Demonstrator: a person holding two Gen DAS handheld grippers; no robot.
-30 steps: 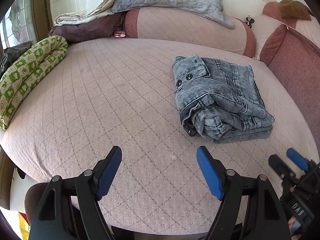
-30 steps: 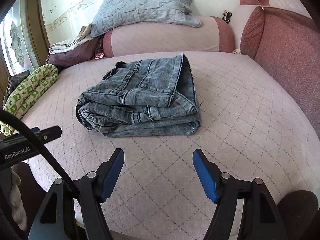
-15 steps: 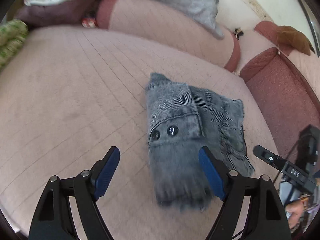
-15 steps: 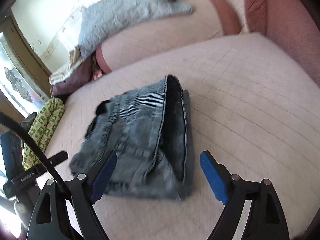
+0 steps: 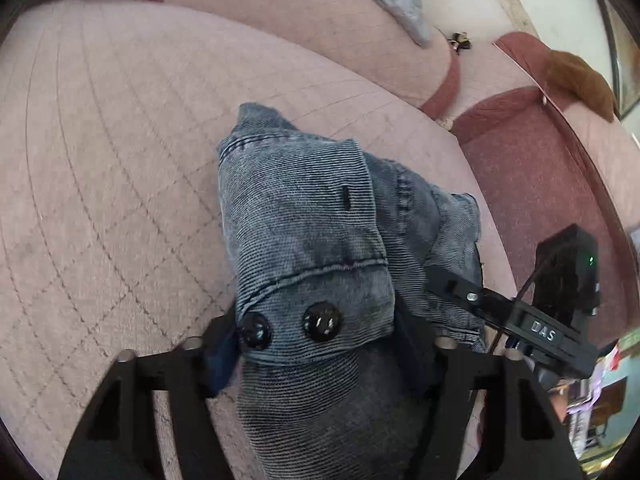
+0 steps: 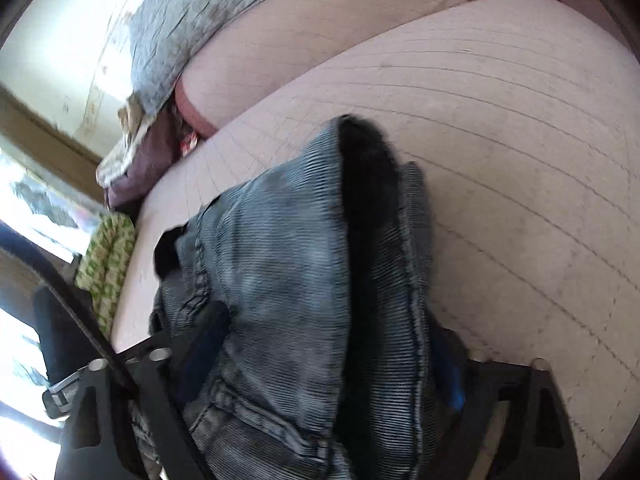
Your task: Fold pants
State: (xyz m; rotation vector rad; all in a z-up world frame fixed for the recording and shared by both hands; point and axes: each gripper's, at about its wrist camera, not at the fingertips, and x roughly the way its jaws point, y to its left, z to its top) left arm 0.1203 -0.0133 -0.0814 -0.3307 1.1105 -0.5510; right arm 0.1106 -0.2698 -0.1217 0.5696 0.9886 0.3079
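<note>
Now both claws are closing on the folded denim jeans lying on the bed: left claw gripping the buttoned waistband end, right claw gripping the thick, soft, heavy stack.

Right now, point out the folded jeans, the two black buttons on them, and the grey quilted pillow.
folded jeans [image 5: 304,224], left wrist view, top denim flap.
black buttons [image 5: 322,323], left wrist view, face of the right-hand button.
grey quilted pillow [image 6: 192,28], right wrist view, middle of its quilted cover.

Pink quilted bed, bolster topped by grey quilt, cream wall, window brightly lit.
</note>
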